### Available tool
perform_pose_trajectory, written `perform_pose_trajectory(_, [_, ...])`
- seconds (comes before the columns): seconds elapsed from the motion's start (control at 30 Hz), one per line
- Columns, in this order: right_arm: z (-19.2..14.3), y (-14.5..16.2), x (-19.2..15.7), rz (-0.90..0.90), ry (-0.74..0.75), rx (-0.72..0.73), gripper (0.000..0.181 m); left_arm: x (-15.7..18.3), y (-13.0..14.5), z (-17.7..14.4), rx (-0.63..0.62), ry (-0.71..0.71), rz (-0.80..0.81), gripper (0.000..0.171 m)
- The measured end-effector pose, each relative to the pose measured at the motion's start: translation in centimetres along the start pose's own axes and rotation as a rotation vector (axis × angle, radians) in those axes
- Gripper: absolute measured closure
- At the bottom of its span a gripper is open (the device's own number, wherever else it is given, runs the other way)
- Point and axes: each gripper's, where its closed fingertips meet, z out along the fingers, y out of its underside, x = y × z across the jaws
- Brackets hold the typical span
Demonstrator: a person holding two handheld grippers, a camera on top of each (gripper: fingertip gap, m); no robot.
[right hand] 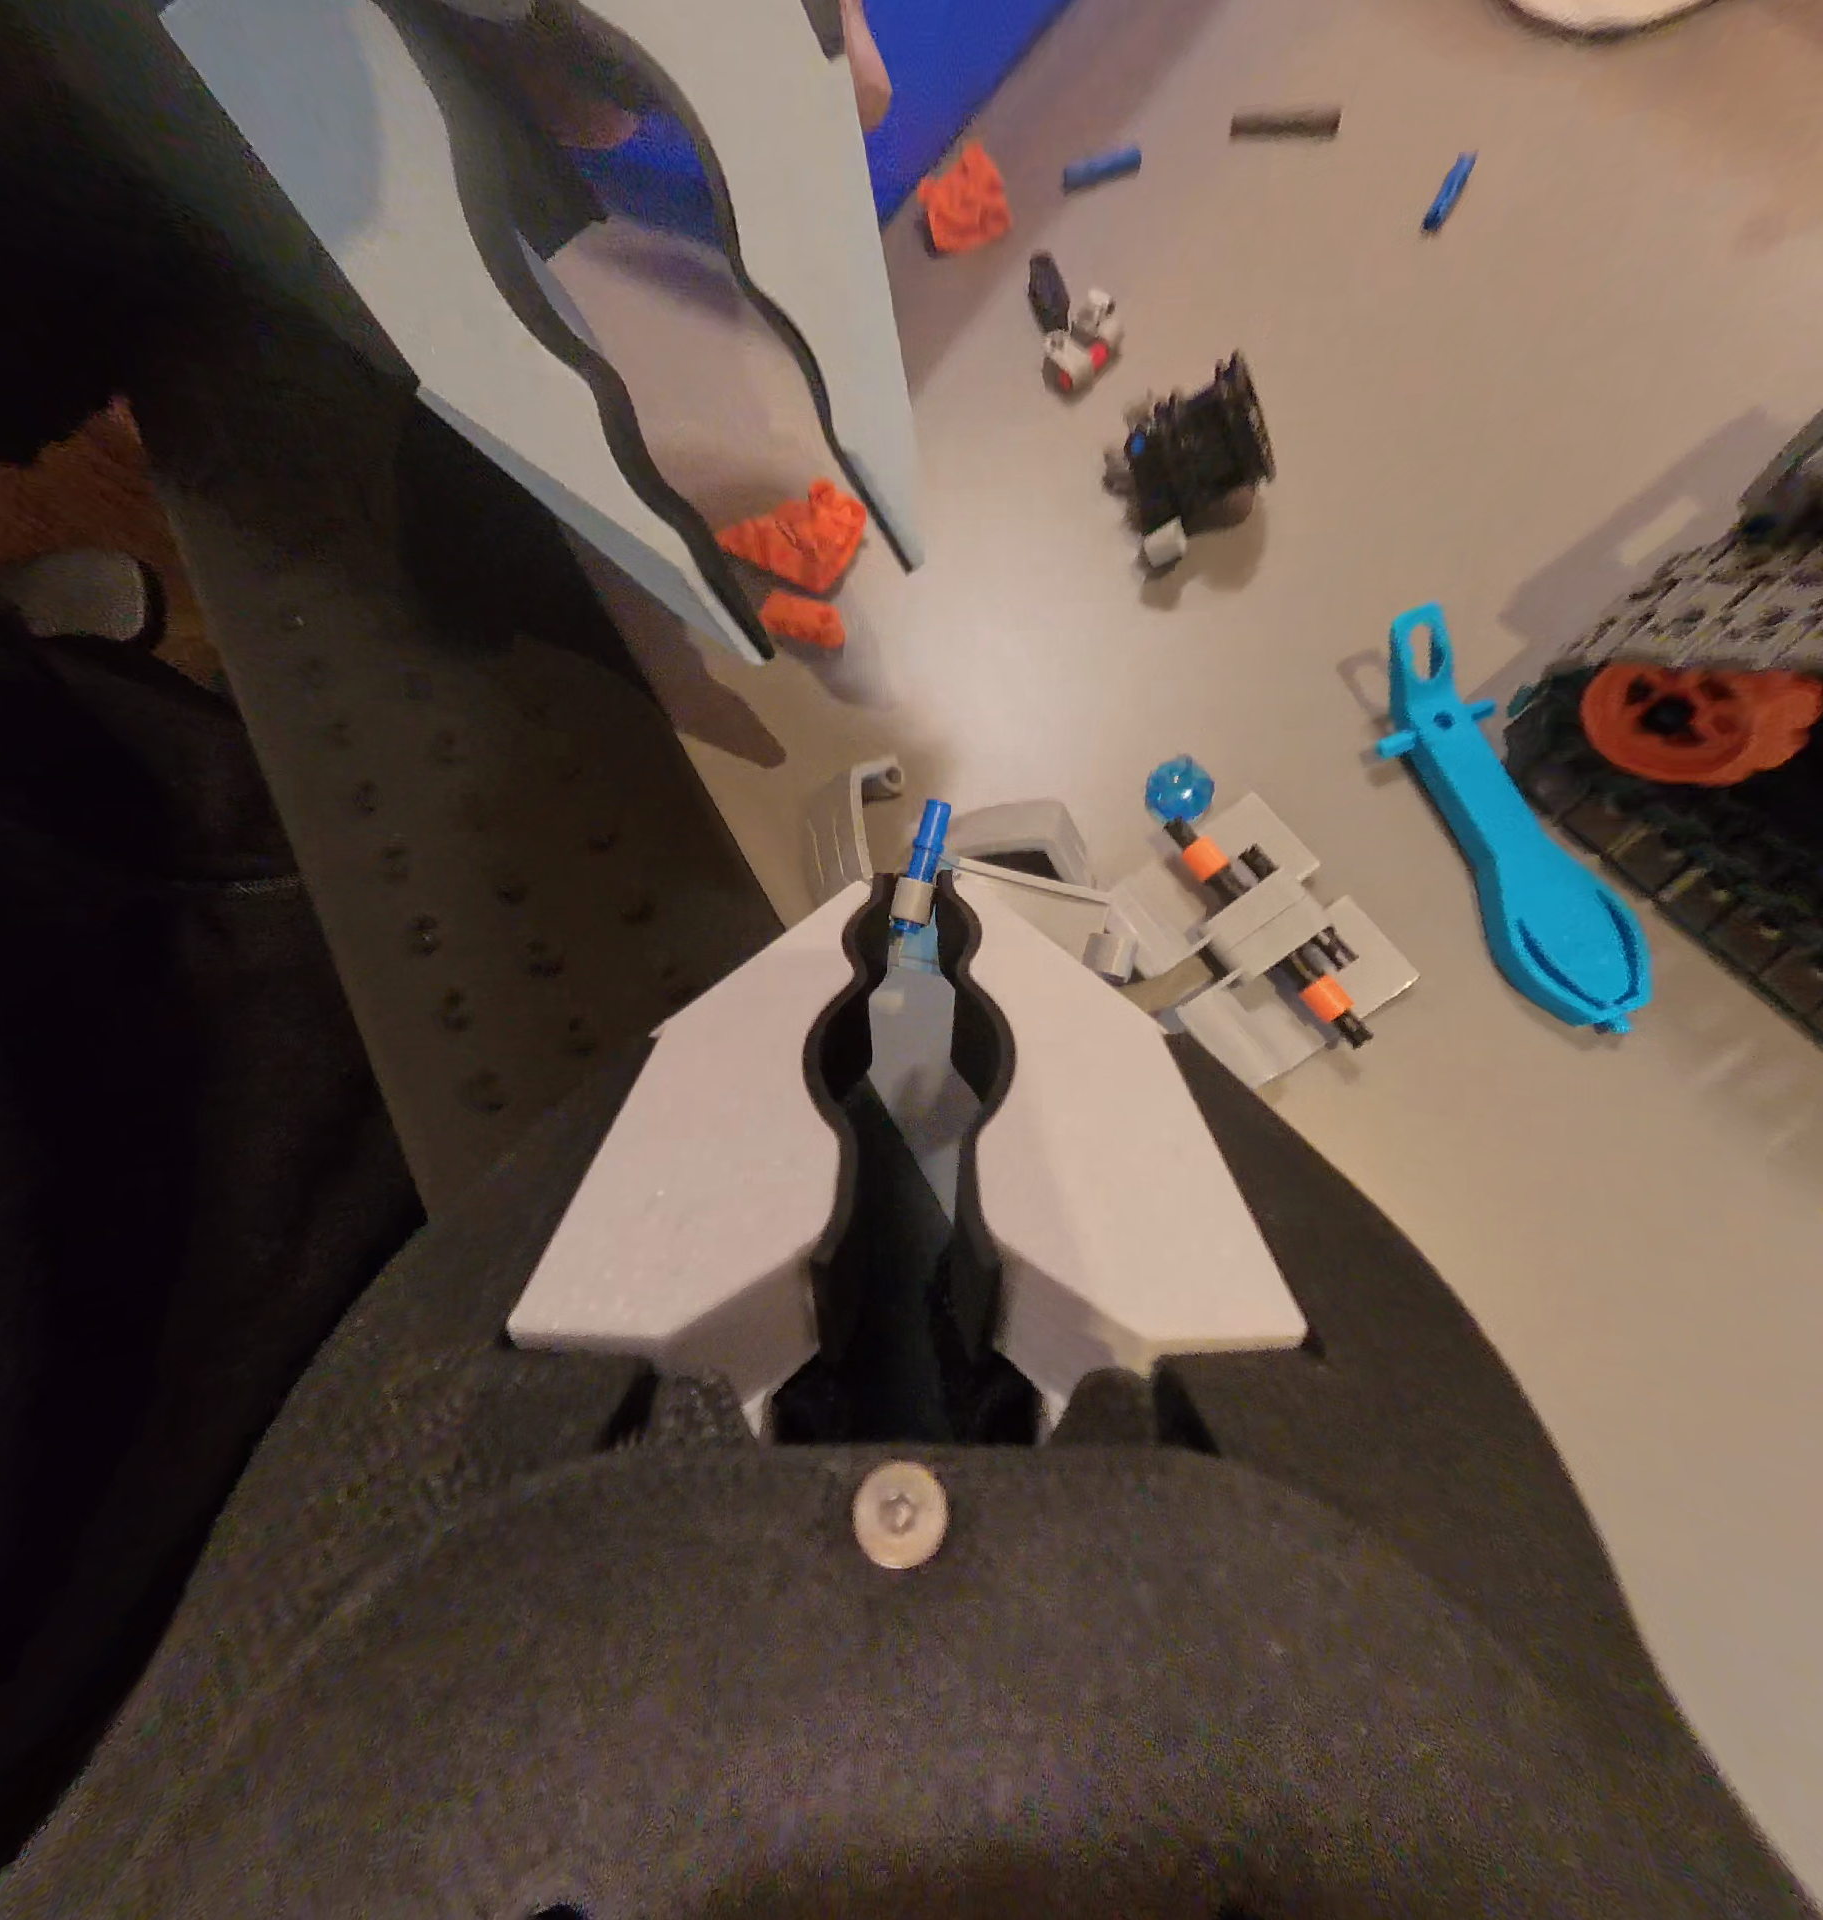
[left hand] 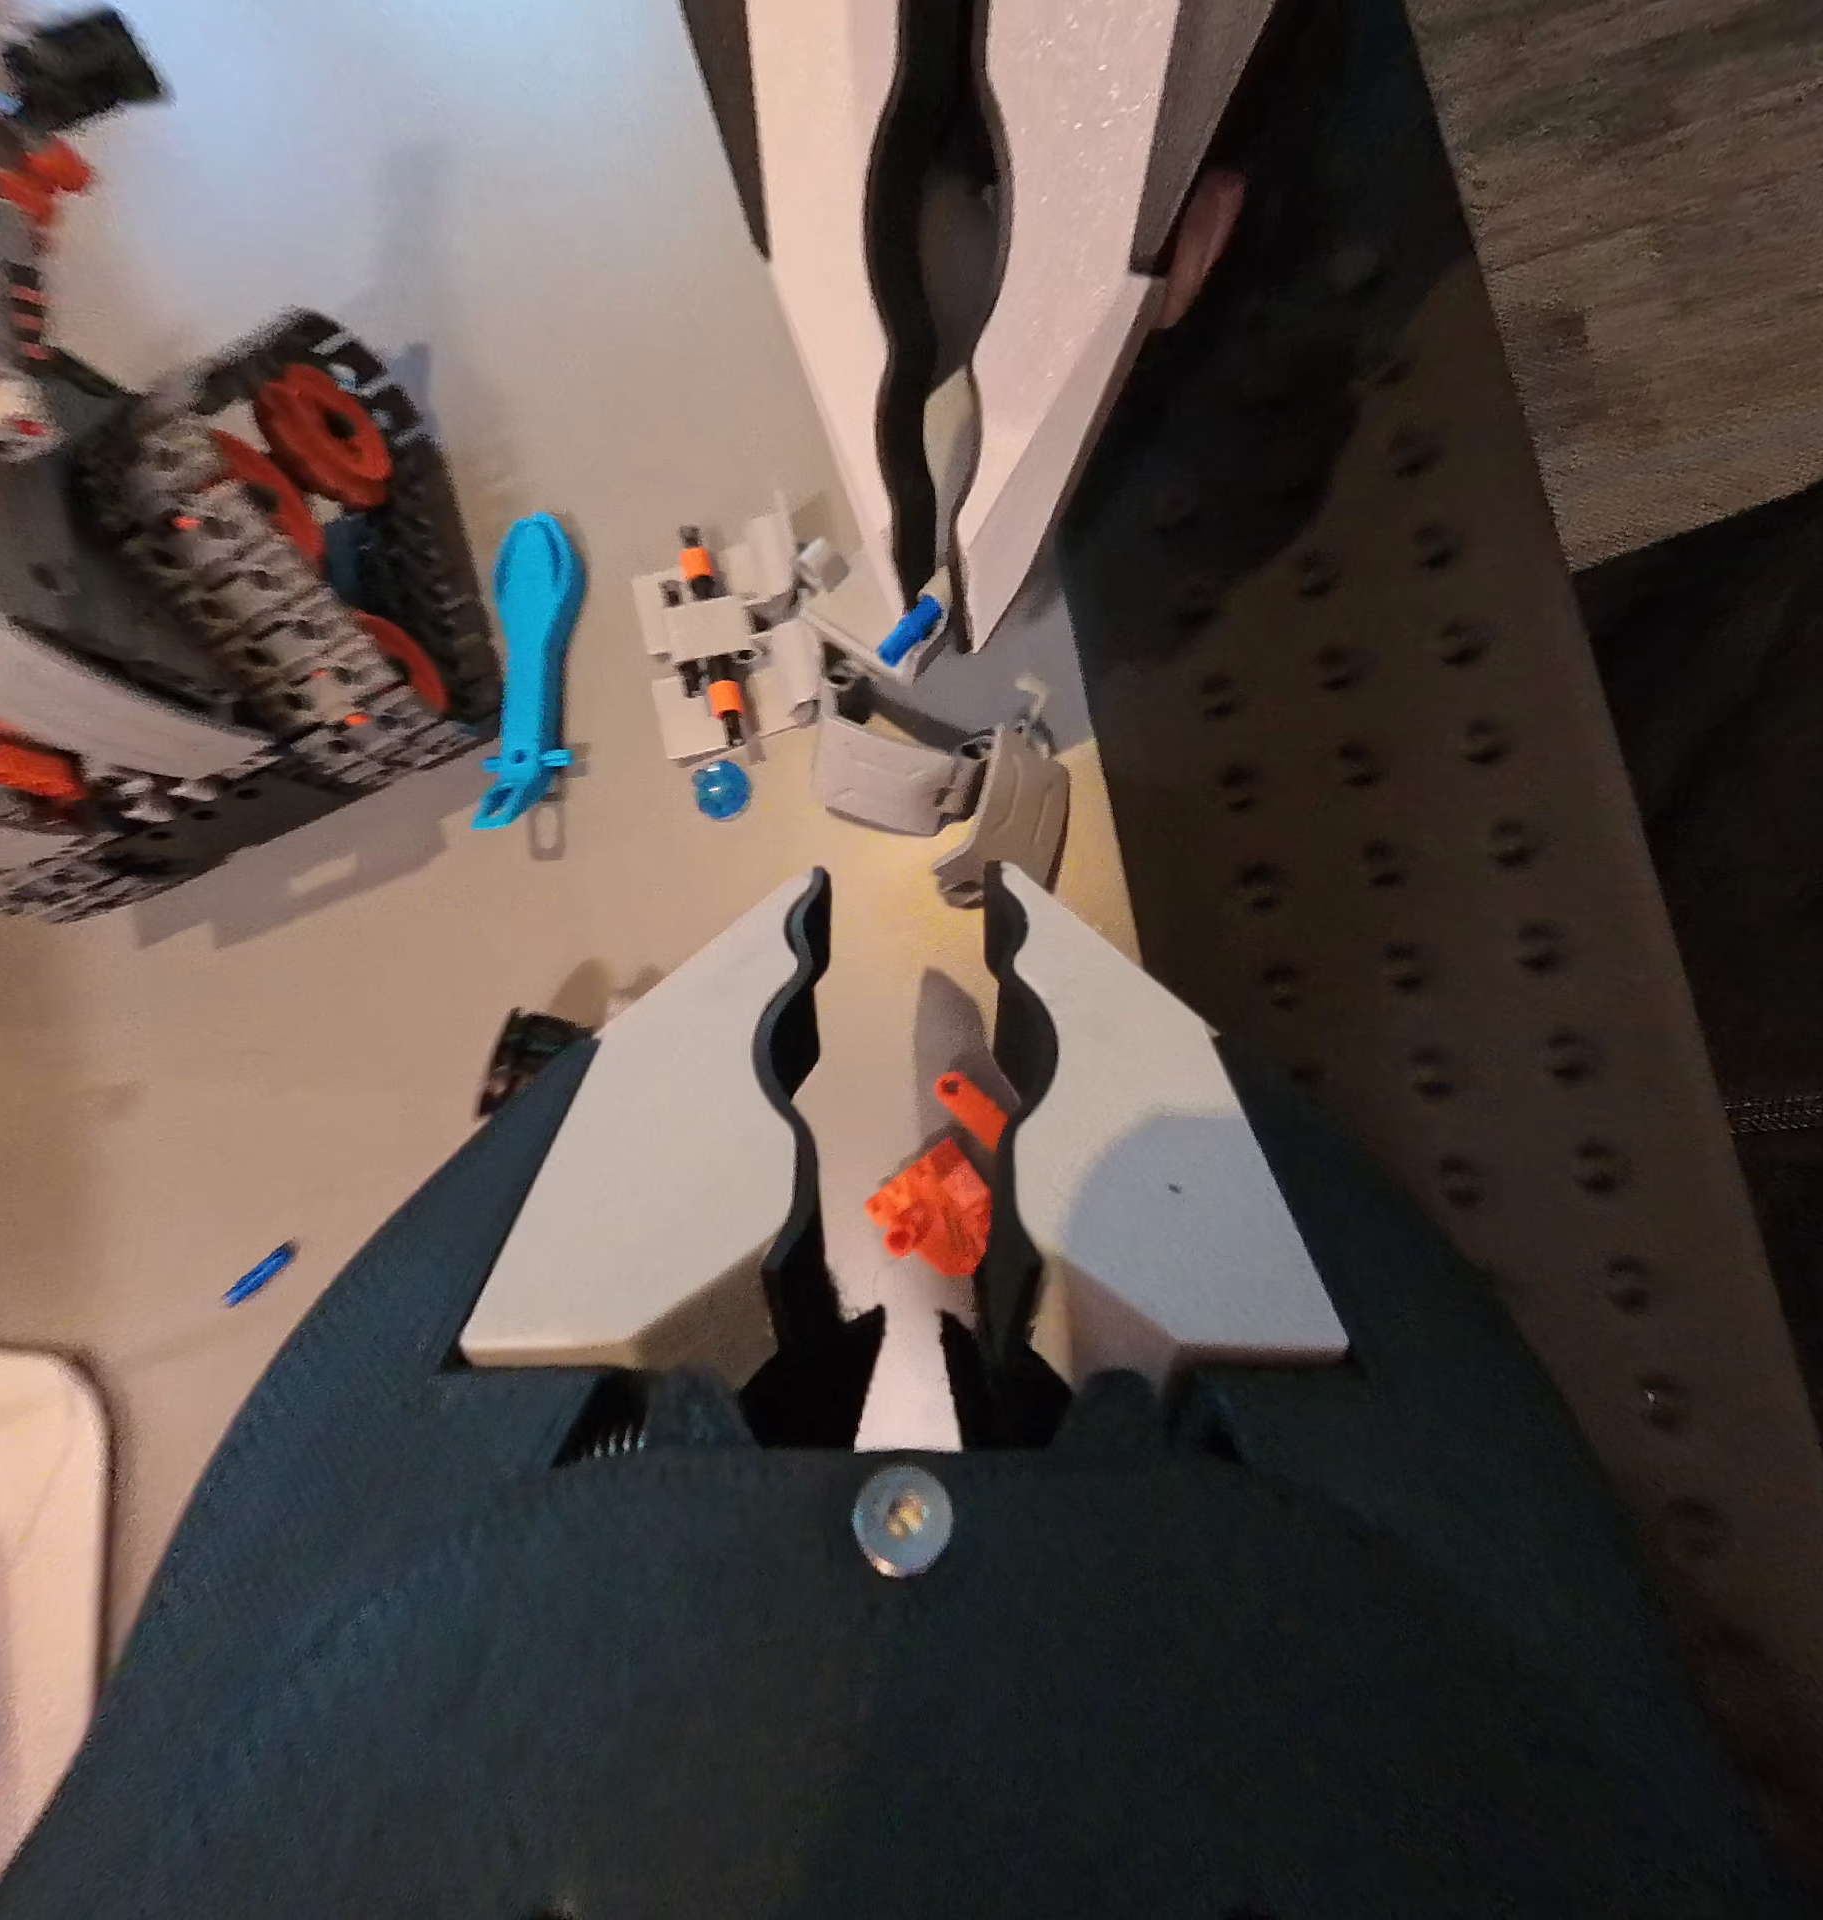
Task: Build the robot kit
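- Left hand-held gripper point(left hand: 902, 894) released, jaws apart, hovering over orange brick pieces point(left hand: 938, 1205) lying on the beige counter point(left hand: 263, 1091) close to its right finger.
- Right hand-held gripper point(right hand: 915, 896) clenched, tips pinching a small blue pin with a grey sleeve point(right hand: 919, 868), close to the counter's near edge.
- Just beyond: grey panel assembly with orange-ringed black axles point(right hand: 1255, 935), translucent blue ball point(right hand: 1177, 790) touching one axle end.
- Further right: bright blue separator tool point(right hand: 1509, 862), then tracked vehicle with orange wheels point(right hand: 1696, 717).
- Bare counter room only between scattered parts; dark perforated strip point(left hand: 1406, 831) along the edge.
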Motion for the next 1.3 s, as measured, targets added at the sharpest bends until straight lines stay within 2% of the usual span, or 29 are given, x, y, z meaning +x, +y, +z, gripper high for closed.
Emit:
perform_pose_trajectory(0.1, [-0.7,-1.8,-0.3,-0.046,-0.015,0.063,0.175,-2.7,-0.5,-4.0,0.020,-0.155,-0.001,0.132])
perform_pose_trajectory(0.2, [-0.7,-3.2,-0.4,-0.082,-0.023,0.104,0.175,-7.5,0.4,-10.7,-0.003,-0.393,-0.015,0.118])
perform_pose_trajectory(0.3, [0.2,-4.3,-0.3,-0.099,-0.042,0.122,0.175,-13.9,3.8,-19.0,-0.092,-0.668,-0.074,0.111])
perform_pose_trajectory(0.37, [1.0,-4.9,-0.1,-0.119,-0.045,0.119,0.175,-17.4,6.4,-23.5,-0.104,-0.776,-0.149,0.111])
perform_pose_trajectory(0.43, [1.9,-5.6,-0.1,-0.144,-0.052,0.120,0.174,-20.9,9.7,-26.7,-0.124,-0.863,-0.202,0.111])
perform_pose_trajectory(0.5, [2.8,-6.2,-0.1,-0.164,-0.061,0.127,0.175,-23.8,13.2,-27.6,-0.138,-0.877,-0.256,0.109])
perform_pose_trajectory(0.6, [4.0,-6.4,0.0,-0.185,-0.069,0.120,0.175,-26.8,17.8,-26.9,-0.191,-0.887,-0.318,0.110])
perform_pose_trajectory(0.7, [4.3,-6.2,0.1,-0.189,-0.078,0.129,0.175,-28.2,20.6,-25.8,-0.264,-0.916,-0.327,0.123])
perform_pose_trajectory(0.77, [4.2,-6.0,0.2,-0.189,-0.081,0.135,0.175,-28.8,21.8,-25.3,-0.277,-0.923,-0.358,0.138])
perform_pose_trajectory(0.83, [4.2,-5.9,0.6,-0.183,-0.079,0.138,0.175,-29.3,21.6,-25.0,-0.248,-0.934,-0.349,0.145])
perform_pose_trajectory(0.9, [4.2,-5.9,0.7,-0.173,-0.087,0.146,0.175,-29.8,21.8,-25.1,-0.282,-0.958,-0.313,0.148])
perform_pose_trajectory(0.97, [4.3,-5.8,0.7,-0.175,-0.092,0.149,0.175,-30.2,21.6,-25.4,-0.284,-0.982,-0.269,0.163])
perform_pose_trajectory(1.03, [4.4,-5.6,0.6,-0.187,-0.089,0.146,0.175,-30.6,21.2,-26.0,-0.264,-1.011,-0.246,0.169])
perform_pose_trajectory(1.2, [4.6,-5.5,0.5,-0.192,-0.096,0.145,0.175,-31.2,19.4,-26.6,-0.246,-1.046,-0.162,0.171])
perform_pose_trajectory(1.3, [4.7,-5.5,0.4,-0.196,-0.103,0.141,0.174,-32.1,16.4,-26.3,-0.238,-1.089,-0.070,0.171])
